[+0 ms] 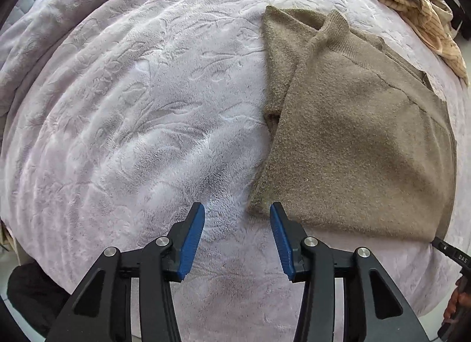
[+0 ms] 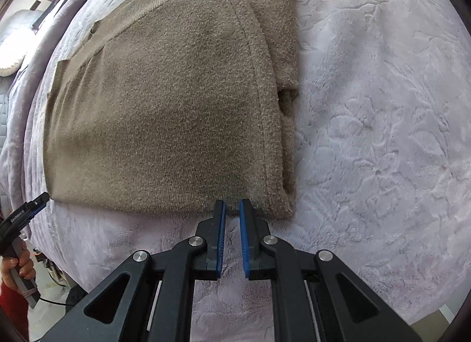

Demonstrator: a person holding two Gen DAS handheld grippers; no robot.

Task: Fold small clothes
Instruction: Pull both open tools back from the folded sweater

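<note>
A brown knitted sweater [image 1: 353,136] lies folded and flat on a pale lilac plush blanket [image 1: 132,136], collar away from me and one sleeve tucked along its side. My left gripper [image 1: 237,212] is open over the blanket at the sweater's near left corner, with nothing between its blue pads. In the right wrist view the same sweater [image 2: 162,106] fills the middle. My right gripper [image 2: 232,205] is shut, its tips at the sweater's near hem close to the right corner. I cannot tell whether any fabric is pinched between them.
A heap of other clothes [image 1: 426,18], beige and peach-striped, sits at the blanket's far right. A person's hand [image 2: 17,265] holds the other gripper's handle at the left edge of the right wrist view. The bed's edge and the floor [image 2: 53,312] lie below.
</note>
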